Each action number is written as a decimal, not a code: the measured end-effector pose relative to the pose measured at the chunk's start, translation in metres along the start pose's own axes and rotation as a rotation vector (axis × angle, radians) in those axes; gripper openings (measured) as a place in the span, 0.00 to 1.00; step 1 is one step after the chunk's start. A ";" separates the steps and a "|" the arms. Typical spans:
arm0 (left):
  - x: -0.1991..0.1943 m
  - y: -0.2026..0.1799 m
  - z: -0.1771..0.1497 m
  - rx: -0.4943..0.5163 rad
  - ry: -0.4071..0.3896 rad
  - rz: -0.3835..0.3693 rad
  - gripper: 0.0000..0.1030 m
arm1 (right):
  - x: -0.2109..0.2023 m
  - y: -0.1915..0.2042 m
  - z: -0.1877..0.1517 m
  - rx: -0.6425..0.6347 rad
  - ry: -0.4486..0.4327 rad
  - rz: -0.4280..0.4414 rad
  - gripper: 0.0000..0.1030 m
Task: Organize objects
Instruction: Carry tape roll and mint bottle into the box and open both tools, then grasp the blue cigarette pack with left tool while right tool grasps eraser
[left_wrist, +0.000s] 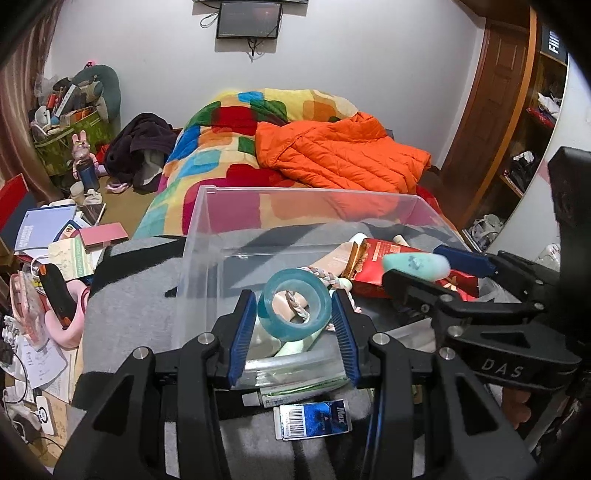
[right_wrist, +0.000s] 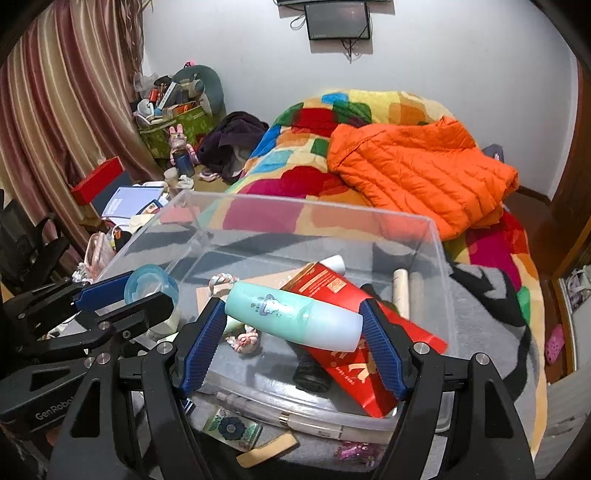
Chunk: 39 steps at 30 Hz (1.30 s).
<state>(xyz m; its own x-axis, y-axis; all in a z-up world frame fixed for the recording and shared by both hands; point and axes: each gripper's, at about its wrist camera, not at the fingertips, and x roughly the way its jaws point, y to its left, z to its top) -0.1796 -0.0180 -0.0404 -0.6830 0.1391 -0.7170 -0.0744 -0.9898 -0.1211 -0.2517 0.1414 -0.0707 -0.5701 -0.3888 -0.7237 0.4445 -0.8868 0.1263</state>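
Note:
A clear plastic bin (left_wrist: 295, 192) (right_wrist: 295, 205) stands on a grey and black blanket on the bed. My left gripper (left_wrist: 293, 299) (right_wrist: 147, 288) is shut on a teal tape roll (left_wrist: 295, 323) (right_wrist: 147, 282), held over the bin's near left part. To its right, my right gripper (right_wrist: 292, 304) (left_wrist: 415, 264) is shut on a mint-green and white bottle (right_wrist: 291, 319) (left_wrist: 413, 262), which lies crosswise between the pads above the bin. Inside the bin lie a red packet (right_wrist: 332, 288) (left_wrist: 384, 258), a braided cord (left_wrist: 325, 275), tubes and a black item (right_wrist: 310, 376).
A blue "Max" box (left_wrist: 314, 419), a white pen (right_wrist: 295, 421) and a floral card (right_wrist: 231, 428) lie on the blanket before the bin. An orange jacket (left_wrist: 340, 155) rests on the colourful quilt behind. Books, papers and boxes (left_wrist: 55, 236) crowd the floor at left.

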 end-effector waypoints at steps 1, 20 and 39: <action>0.000 0.000 0.000 0.004 0.000 0.002 0.40 | 0.001 0.000 0.000 0.001 0.002 0.000 0.69; -0.060 -0.005 -0.005 0.031 -0.118 0.032 0.80 | -0.059 0.012 -0.010 -0.082 -0.115 -0.059 0.77; -0.032 -0.004 -0.078 0.060 0.070 0.048 0.81 | -0.060 0.005 -0.081 -0.052 -0.024 -0.075 0.79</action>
<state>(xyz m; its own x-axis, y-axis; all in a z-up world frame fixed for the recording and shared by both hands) -0.1008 -0.0162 -0.0701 -0.6342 0.0906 -0.7678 -0.0877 -0.9951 -0.0450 -0.1597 0.1804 -0.0817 -0.6193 -0.3288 -0.7130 0.4354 -0.8995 0.0366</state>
